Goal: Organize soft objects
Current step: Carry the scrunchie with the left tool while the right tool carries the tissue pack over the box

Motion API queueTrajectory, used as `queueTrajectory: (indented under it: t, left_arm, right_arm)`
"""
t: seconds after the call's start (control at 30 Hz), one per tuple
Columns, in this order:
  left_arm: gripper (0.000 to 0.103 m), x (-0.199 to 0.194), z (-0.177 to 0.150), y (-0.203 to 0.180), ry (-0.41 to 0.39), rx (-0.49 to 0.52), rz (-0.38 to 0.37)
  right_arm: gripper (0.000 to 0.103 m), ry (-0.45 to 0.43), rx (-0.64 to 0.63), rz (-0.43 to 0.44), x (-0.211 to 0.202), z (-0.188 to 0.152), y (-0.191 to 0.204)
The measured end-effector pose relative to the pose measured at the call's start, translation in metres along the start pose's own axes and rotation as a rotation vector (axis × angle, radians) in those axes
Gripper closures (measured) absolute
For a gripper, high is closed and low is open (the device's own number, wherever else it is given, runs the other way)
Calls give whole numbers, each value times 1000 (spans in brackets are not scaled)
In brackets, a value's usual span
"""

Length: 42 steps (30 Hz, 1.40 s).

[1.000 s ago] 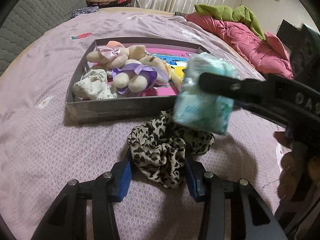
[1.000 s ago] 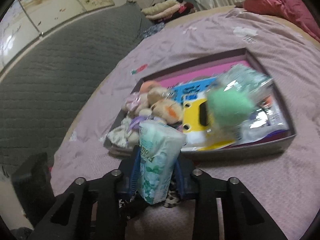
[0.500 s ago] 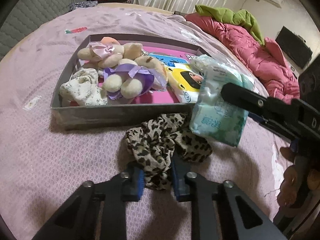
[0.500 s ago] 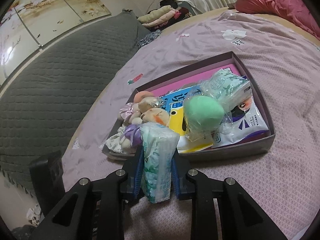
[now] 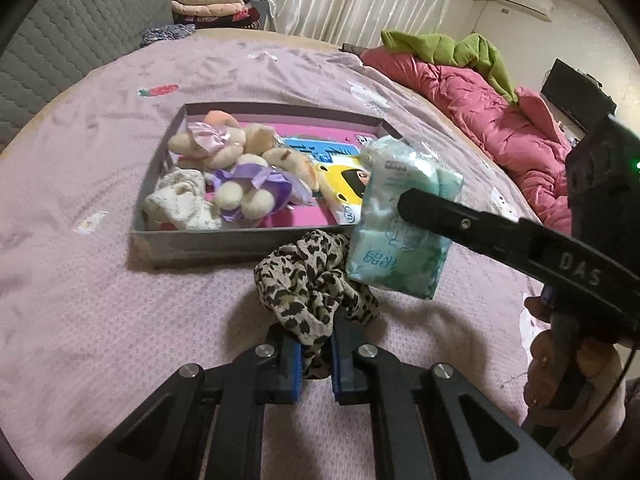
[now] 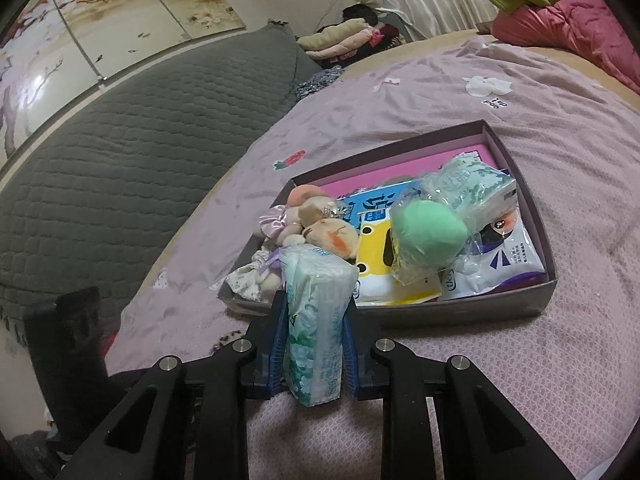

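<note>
My left gripper (image 5: 314, 354) is shut on a leopard-print scrunchie (image 5: 310, 284), held just above the bedspread in front of the grey box (image 5: 224, 240). My right gripper (image 6: 314, 338) is shut on a pale green tissue pack (image 6: 316, 320), also seen in the left wrist view (image 5: 400, 224), held above the box's near right corner. The box holds plush toys (image 5: 240, 172), a white scrunchie (image 5: 180, 200), a green ball in plastic (image 6: 426, 236), another tissue pack (image 6: 472, 188) and wipe packs (image 6: 508, 248).
The box lies on a mauve bedspread (image 5: 100, 280). A pink duvet (image 5: 480, 96) with a green garment (image 5: 444, 48) lies at the right. A grey quilted headboard (image 6: 120, 152) stands at the left. Folded clothes (image 5: 208, 4) are stacked at the back.
My left gripper closed on the leopard scrunchie and lifted it slightly. My right gripper with the tissue pack drew back and up from the box.
</note>
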<state>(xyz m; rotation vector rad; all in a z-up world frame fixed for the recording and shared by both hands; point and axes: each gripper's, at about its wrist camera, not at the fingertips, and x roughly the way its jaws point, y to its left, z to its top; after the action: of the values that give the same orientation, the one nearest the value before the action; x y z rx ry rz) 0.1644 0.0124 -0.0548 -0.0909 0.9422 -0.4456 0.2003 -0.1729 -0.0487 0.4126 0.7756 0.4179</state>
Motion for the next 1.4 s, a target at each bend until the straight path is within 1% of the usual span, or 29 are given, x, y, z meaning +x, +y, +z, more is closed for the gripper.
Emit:
queueTrajectory:
  t: [0.1, 0.3, 0.37, 0.43, 0.5, 0.6, 0.8, 1.03, 1.2, 1.4]
  left_arm:
    - [93, -11, 2, 3, -20, -14, 3]
    - [93, -32, 13, 7, -83, -40, 4]
    - [93, -38, 16, 7, -105, -37, 18]
    - [93, -41, 19, 6, -116, -32, 37]
    - [93, -43, 22, 5, -112, -31, 43]
    - [93, -44, 26, 0, -116, -13, 84]
    - [93, -47, 35, -11, -121, 19, 144]
    - [93, -44, 44, -16, -114, 24, 171]
    - [93, -41, 48, -16, -104, 26, 188]
    - [93, -42, 56, -17, -117, 30, 204]
  right_arm:
    - [78, -10, -2, 0, -2, 0, 0]
    - [78, -69, -10, 11, -14, 4, 2]
    - [78, -73, -11, 20, -15, 6, 1]
    - [78, -68, -9, 11, -14, 6, 0]
    - [78, -67, 3, 11, -13, 6, -2]
    - [78, -72, -5, 5, -15, 6, -1]
    - [78, -110, -39, -20, -23, 8, 5]
    - [78, -151, -66, -47, -33, 10, 9]
    - [78, -170, -67, -48, -38, 12, 8]
    - [78, -205, -85, -78, -46, 17, 9]
